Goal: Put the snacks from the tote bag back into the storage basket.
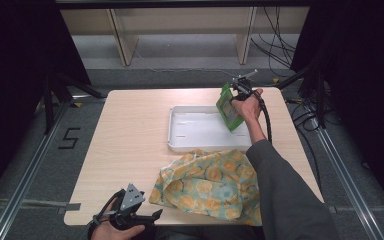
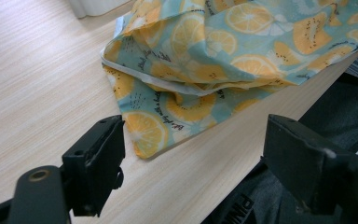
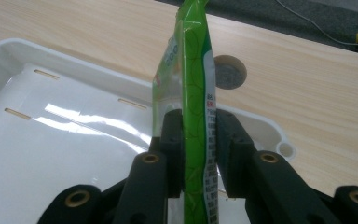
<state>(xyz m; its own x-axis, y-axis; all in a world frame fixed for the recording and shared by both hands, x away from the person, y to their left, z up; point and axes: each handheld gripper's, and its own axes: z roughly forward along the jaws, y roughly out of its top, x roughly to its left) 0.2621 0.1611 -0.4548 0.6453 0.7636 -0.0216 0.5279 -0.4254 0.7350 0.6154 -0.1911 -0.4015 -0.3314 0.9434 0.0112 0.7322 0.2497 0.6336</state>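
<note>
Overhead, a glossy green packet (image 1: 228, 106) hangs pinched in the right gripper (image 1: 238, 91) above the far right corner of a smooth white tray (image 1: 180, 142).
Its long axis tilts down toward the tray; a crumpled citrus-print cloth (image 1: 210, 186) lies nearer. Left gripper (image 2: 193, 163) view: matte black jaws gape wide, gripping nothing, by the cloth's (image 2: 214, 56) hem on pale woodgrain table (image 2: 32, 88). Right gripper (image 3: 199, 149) view: jaws clamp the thin packet (image 3: 195, 102) edge-on, upright.

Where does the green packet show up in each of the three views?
High view: green packet at upper right, held above the white tray's right end.
Right gripper view: centre, edge-on and upright, clamped between the right gripper's jaws.
Left gripper view: not in it.
Shared landmark: the white tray, beneath the packet in both.
</note>
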